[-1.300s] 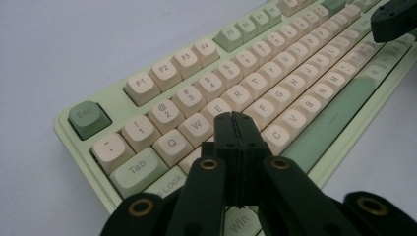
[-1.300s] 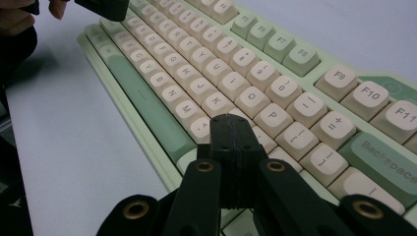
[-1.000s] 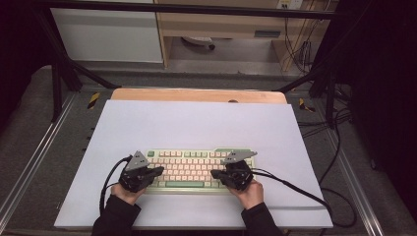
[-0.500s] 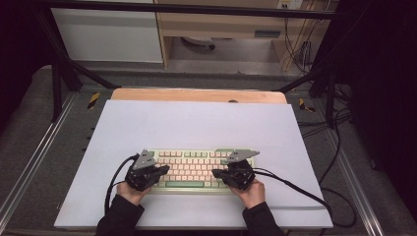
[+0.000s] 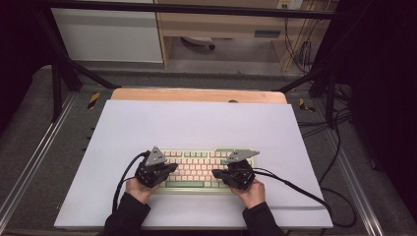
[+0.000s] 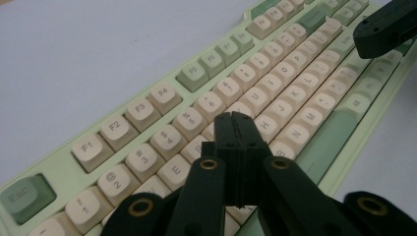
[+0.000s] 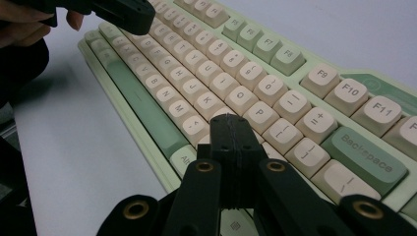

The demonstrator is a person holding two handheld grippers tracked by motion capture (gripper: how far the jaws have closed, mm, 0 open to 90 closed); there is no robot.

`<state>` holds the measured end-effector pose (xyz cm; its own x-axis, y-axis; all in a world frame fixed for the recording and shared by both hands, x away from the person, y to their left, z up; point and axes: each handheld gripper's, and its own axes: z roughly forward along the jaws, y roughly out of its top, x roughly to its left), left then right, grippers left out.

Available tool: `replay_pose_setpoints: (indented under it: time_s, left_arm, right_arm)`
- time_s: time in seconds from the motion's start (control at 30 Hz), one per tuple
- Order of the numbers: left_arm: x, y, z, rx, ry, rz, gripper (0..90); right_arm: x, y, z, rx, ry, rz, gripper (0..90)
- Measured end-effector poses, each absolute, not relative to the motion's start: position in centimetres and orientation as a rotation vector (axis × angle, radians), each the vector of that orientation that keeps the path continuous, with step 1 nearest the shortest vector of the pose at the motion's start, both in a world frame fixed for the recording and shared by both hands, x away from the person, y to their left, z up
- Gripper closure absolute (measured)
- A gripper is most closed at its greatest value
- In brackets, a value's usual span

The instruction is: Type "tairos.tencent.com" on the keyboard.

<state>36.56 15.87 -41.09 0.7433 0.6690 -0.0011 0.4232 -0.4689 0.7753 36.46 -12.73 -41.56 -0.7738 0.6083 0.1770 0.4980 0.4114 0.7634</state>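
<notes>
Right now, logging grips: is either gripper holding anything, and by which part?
Nothing is held: the left gripper and right gripper are shut, empty, over the keyboard.

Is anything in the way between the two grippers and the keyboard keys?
No, nothing visible. The shut left gripper and the shut right gripper both hang just above the cream and green keyboard, with bare keys beneath.

The keyboard [image 5: 196, 169] in front of me lies flat on the pale worktop [image 5: 196, 123], near its front edge: a light green case, cream keycaps, darker green spacebar, Esc and Backspace.
</notes>
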Motion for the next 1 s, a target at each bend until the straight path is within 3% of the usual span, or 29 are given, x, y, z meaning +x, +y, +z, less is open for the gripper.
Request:
replay_pose_setpoints:
  time_s: [1.0]
  left_arm:
    - [38.0, 14.1, -42.8, 2.157, 0.842, 0.385, 90.0]
  right_arm:
    - [36.5, -12.7, -41.6, 0.993, 2.533, 1.293, 90.0]
